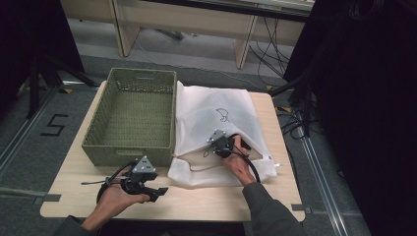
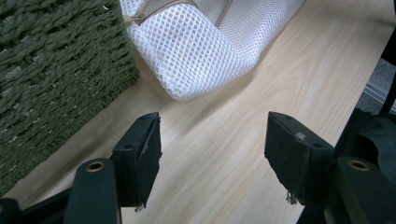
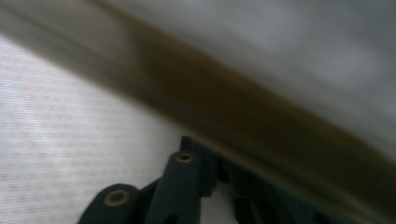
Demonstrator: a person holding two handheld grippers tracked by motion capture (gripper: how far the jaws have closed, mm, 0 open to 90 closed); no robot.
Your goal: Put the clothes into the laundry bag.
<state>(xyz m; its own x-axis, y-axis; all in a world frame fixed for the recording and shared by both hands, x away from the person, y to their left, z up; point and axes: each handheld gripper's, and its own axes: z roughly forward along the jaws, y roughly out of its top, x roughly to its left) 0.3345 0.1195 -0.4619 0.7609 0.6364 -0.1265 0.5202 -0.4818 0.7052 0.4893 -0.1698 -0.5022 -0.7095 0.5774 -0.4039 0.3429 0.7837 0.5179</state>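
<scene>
Near the table's point(image 1: 206, 199) front edge, the left hand point(image 1: 112, 199) is holding the left gripper point(image 1: 158, 192) low over the bare wood, its jaws pointing right and standing wide apart with nothing between them; in the left gripper view point(image 2: 212, 156) the jaws are framing pale wood, with the bag's rounded near corner point(image 2: 191, 51) lying just beyond and the basket's woven wall point(image 2: 51, 74) to the left

A little farther in and to the right, the right hand point(image 1: 241, 164) is pressing the right gripper point(image 1: 219, 144) into the bag's point(image 1: 216, 105) near part, where the fabric is gaping along a brownish edge. In the right gripper view point(image 3: 210, 172) the jaws are sitting close against white mesh under a blurred tan band, and I cannot tell whether they are apart or closed on the cloth

The bag is white mesh, flat and rumpled, with a small dark line drawing near its middle; it is lying on the right half of the table, its left side touching the basket

The basket point(image 1: 98, 142) is olive green, woven and rectangular, standing upright on the left half, reaching toward the far edge, and holding nothing
</scene>
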